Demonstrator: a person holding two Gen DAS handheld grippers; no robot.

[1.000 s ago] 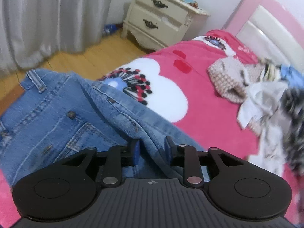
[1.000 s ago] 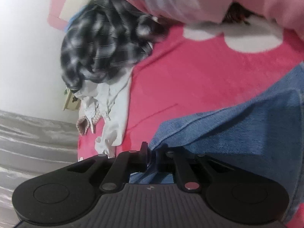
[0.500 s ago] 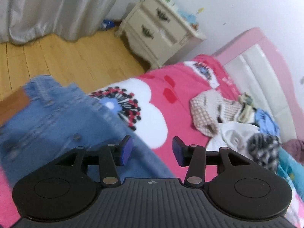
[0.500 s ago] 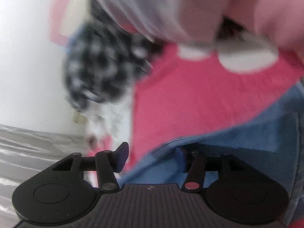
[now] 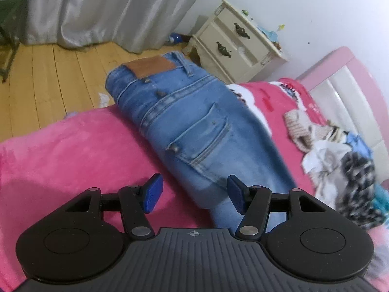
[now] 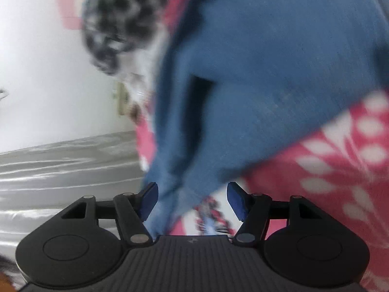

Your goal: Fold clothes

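1. Pink fleece covers the bed [image 5: 73, 150], the biggest thing in the left wrist view; it has a white patch with dark and red dots under the denim.
2. The jeans [image 5: 194, 126] lie folded lengthwise across that blanket, waistband and brown leather patch at the far edge by the wooden floor [image 5: 48, 73], back pocket facing up, legs running toward the camera. In the blurred right wrist view the same denim [image 6: 255, 73] fills the upper middle.
3. A heap of other clothes [image 5: 340, 160] sits near the pink headboard, well apart from the jeans: knitted beige, white, black-and-white check.
4. A cream nightstand [image 5: 233, 43] stands beside the bed against the wall, next to the grey curtain [image 5: 97, 12].
5. The left gripper [image 5: 192, 193] is released and its jaws are widening; denim lies beneath the gap, but neither blue pad presses it.
6. The right gripper [image 6: 192, 200] is likewise let go, jaws spreading; a point of denim hangs between the blue pads without being pinched.
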